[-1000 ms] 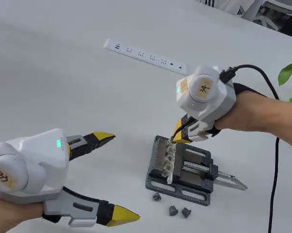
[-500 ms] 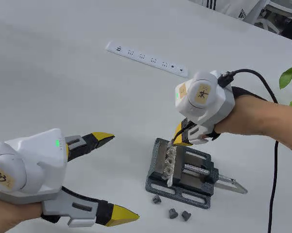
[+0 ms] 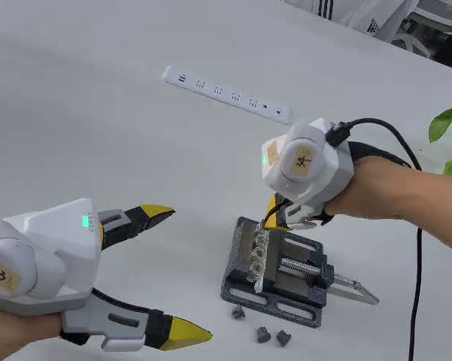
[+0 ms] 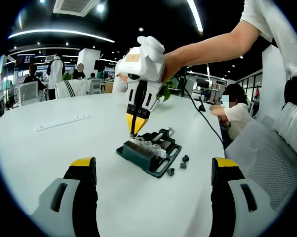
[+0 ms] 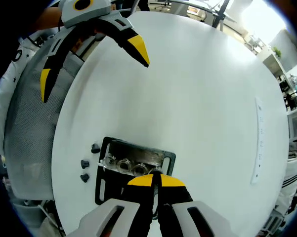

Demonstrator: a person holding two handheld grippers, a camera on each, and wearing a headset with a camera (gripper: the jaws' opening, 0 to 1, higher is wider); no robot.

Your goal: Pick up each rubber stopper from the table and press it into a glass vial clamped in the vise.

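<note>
Right gripper (image 5: 155,180): yellow tips closed, with only a thin dark seam between them. Cannot tell whether a stopper sits in the pinch. Tips hang just above the end vial (image 3: 263,239) in a row of three. Left gripper (image 3: 177,272): jaws spread wide, empty, well off to the side over the table (image 3: 135,135).

Step, as I judge it: seating a stopper in that vial. Keep the tips plumb over the mouth and push gently, straight down. The glass is thin and clear, and a side load could chip the rim. The rubber should give and wedge.

Vise (image 3: 286,293): dark metal, slotted base, bright screw. Three stoppers (image 3: 262,334): small, dark grey, stubby plugs, loose on the matte white table just beside the vise.
</note>
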